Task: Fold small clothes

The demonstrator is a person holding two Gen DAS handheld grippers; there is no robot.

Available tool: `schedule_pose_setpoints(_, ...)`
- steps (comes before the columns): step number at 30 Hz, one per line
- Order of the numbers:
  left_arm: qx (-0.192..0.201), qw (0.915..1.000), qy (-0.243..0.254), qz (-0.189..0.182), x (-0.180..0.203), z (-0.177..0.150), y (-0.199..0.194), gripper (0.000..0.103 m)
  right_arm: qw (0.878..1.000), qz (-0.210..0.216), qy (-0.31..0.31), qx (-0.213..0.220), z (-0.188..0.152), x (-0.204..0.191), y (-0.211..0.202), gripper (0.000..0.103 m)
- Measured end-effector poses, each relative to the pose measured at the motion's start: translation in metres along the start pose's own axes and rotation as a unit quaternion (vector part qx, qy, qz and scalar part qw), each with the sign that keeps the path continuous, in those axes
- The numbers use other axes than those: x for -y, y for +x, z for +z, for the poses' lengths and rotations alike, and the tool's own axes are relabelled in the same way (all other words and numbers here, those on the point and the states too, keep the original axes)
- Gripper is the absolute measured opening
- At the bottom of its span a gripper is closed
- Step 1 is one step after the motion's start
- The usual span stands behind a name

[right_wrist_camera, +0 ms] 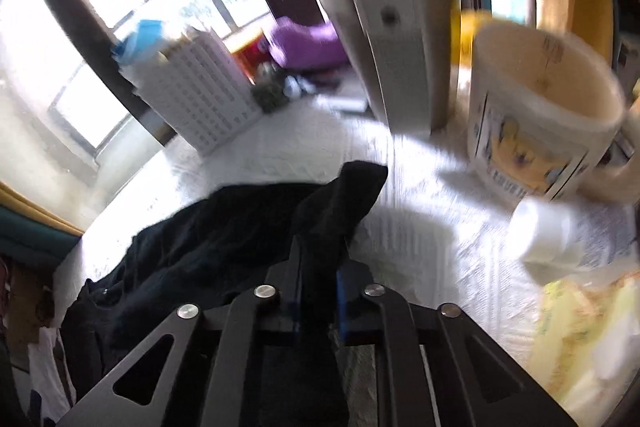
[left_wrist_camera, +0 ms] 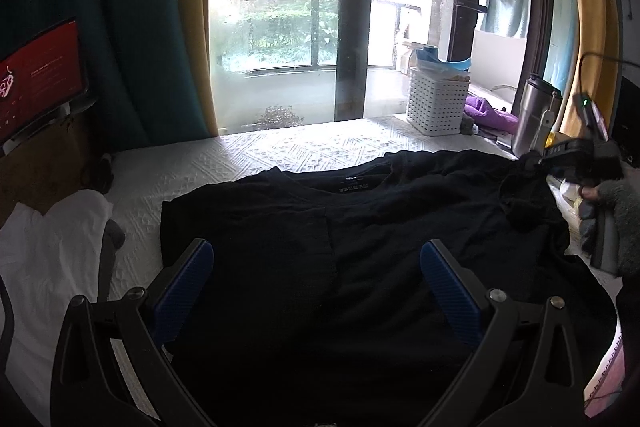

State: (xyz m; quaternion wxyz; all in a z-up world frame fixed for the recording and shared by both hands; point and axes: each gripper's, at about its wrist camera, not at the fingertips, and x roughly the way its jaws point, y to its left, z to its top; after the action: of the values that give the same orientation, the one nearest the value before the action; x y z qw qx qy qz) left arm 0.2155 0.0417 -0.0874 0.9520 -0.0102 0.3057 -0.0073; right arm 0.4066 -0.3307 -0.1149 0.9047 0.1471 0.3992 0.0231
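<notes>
the bed (left_wrist_camera: 280,151), with its white quilted cover, is carrying everything, and a black t-shirt (left_wrist_camera: 360,227) is lying across most of its middle, collar and label facing the window edge, the body mostly spread flat. the left side of the shirt is looking as if it is already turned in, since a straight vertical edge is running down the front, though the dark cloth is making that hard to confirm. the right sleeve is the part being worked on now: it is bunching up near the right edge of the bed, lifted off the cover. a white garment (left_wrist_camera: 52,247) is lying at the left edge of the bed, whether folded or waiting i cannot tell. a white basket (left_wrist_camera: 438,101) and a steel flask (left_wrist_camera: 534,115) are standing along the far right corner, and a mug (right_wrist_camera: 540,111) is sitting close to the right edge, near enough that a swinging sleeve might be brushing it. the left gripper (left_wrist_camera: 316,275) is hovering over the lower body of the shirt with its blue fingers (left_wrist_camera: 182,291) spread wide and holding nothing. the right gripper (right_wrist_camera: 318,291) is pinching the sleeve cloth, its fingers closed tight on a raised fold. judging from this, the folding is somewhere early to middle: the right side, then the lengthwise folds, are still waiting.
</notes>
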Motion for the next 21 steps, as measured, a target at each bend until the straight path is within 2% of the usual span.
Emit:
schedule_pose_setpoints(3, 0.007, 0.9999, 0.006, -0.003, 0.003, 0.001, -0.005, 0.102, 0.999, 0.0, -0.027, 0.024, 0.01, -0.01, -0.024, 0.012)
schedule_pose_setpoints(8, 0.016, 0.9998, 0.011, -0.009, 0.006, 0.001, -0.013, 0.102, 0.998, -0.003, -0.057, 0.015, 0.02, -0.011, -0.034, 0.012)
schedule_pose_setpoints(12, 0.019, 0.9997, 0.012, -0.006, 0.005, 0.0, -0.019, 0.102, 0.999, 0.006, -0.045, 0.009, 0.02, 0.002, -0.039, 0.011)
schedule_pose_setpoints(17, 0.028, 0.9995, 0.012, -0.001, 0.004, 0.001, -0.027, 0.102, 0.997, 0.023, -0.064, 0.038, 0.018, -0.013, -0.062, 0.012)
schedule_pose_setpoints(21, 0.037, 0.9992, 0.012, 0.0, 0.002, 0.001, -0.034, 0.102, 0.991, 0.045, -0.115, 0.054, 0.023, -0.044, -0.086, 0.011)
